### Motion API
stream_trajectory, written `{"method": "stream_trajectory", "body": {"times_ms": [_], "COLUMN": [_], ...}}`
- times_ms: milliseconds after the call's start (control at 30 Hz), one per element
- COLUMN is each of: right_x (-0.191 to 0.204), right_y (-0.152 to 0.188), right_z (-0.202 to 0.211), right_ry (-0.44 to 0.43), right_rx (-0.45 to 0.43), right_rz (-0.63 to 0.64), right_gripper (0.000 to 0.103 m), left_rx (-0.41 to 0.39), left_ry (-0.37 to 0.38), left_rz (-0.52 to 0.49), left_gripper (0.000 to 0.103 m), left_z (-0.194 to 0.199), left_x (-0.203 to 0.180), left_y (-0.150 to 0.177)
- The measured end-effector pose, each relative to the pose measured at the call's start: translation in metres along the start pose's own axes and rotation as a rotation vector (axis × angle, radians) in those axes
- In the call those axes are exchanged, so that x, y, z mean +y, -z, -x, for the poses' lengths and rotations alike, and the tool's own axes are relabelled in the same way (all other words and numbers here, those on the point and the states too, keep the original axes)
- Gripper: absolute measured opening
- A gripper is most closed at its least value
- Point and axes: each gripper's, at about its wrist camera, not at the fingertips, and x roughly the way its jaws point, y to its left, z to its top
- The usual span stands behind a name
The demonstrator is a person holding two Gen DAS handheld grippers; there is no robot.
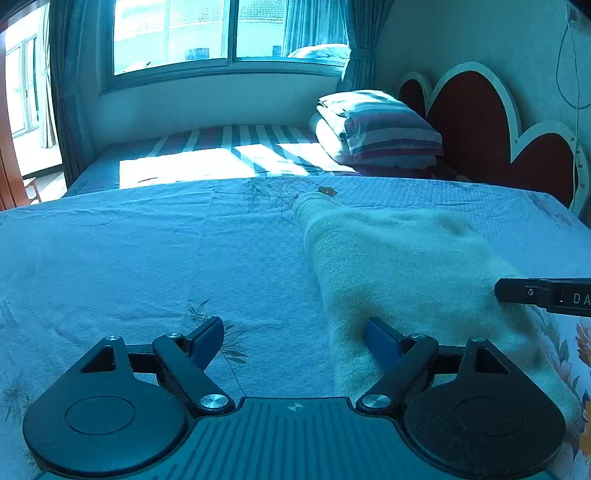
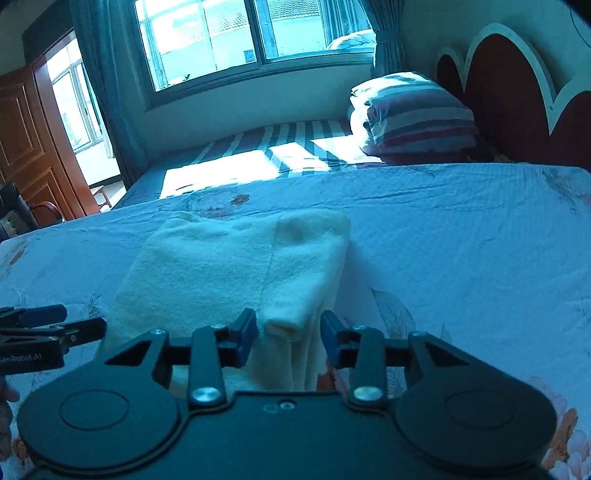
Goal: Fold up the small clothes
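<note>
A cream knitted garment lies folded on the blue flowered bedcover. In the right wrist view a narrow folded strip of it runs toward me, and its rounded end lies between the fingers of my right gripper. The jaws are open and gaps show on both sides of the cloth. My left gripper is wide open over the bedcover at the garment's left edge, with its right fingertip above the cloth. Each gripper shows at the edge of the other's view, the right gripper and the left gripper.
Striped pillows are stacked against a red heart-shaped headboard at the far right. Beyond the cover lies a striped sheet in sunlight under a window. A wooden door stands at the left. A person's hand is at the left edge.
</note>
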Motion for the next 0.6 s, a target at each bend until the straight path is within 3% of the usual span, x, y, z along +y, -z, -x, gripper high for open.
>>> {"method": "stream_trajectory", "body": {"times_ms": [100, 133, 167, 200, 300, 333, 400, 467, 500, 533, 600], "right_x": [0.002, 0.001, -0.004, -0.010, -0.031, -0.042, -0.062, -0.074, -0.074, -0.072, -0.062], "right_y": [-0.002, -0.002, -0.001, -0.001, -0.004, -0.002, 0.007, 0.012, 0.009, 0.005, -0.004], "right_z": [-0.006, -0.011, -0.017, -0.018, 0.001, -0.004, -0.028, -0.028, -0.021, -0.009, 0.012], "right_ry": [0.011, -0.007, -0.062, -0.122, -0.280, -0.312, -0.266, -0.308, -0.291, -0.241, -0.147], "right_rx": [-0.006, 0.011, 0.036, 0.020, -0.112, -0.104, -0.009, -0.007, -0.005, -0.038, -0.146], "right_rz": [0.019, 0.009, -0.028, -0.070, -0.155, -0.210, -0.263, -0.304, -0.302, -0.291, -0.215], "right_gripper": [0.039, 0.027, 0.015, 0.012, 0.010, 0.010, 0.009, 0.012, 0.024, 0.030, 0.029], "left_rx": [0.009, 0.012, 0.012, 0.010, 0.008, 0.012, 0.019, -0.012, -0.036, -0.051, -0.058], "left_ry": [0.000, -0.004, -0.002, 0.001, 0.004, 0.012, 0.014, 0.000, -0.006, -0.006, 0.004], "left_rz": [0.003, 0.006, 0.011, 0.015, 0.013, 0.016, 0.014, -0.003, -0.001, 0.006, 0.012], "left_gripper": [0.083, 0.083, 0.083, 0.083, 0.083, 0.083, 0.083, 0.083, 0.083, 0.083, 0.083], "left_z": [-0.002, -0.002, -0.003, -0.002, -0.003, -0.004, -0.004, 0.004, 0.008, 0.010, 0.003], "left_x": [-0.004, -0.003, -0.002, -0.001, 0.001, 0.001, 0.001, 0.002, 0.003, 0.004, 0.006], "left_y": [0.000, 0.001, 0.001, 0.001, 0.003, 0.004, 0.004, 0.001, -0.002, -0.006, -0.017]}}
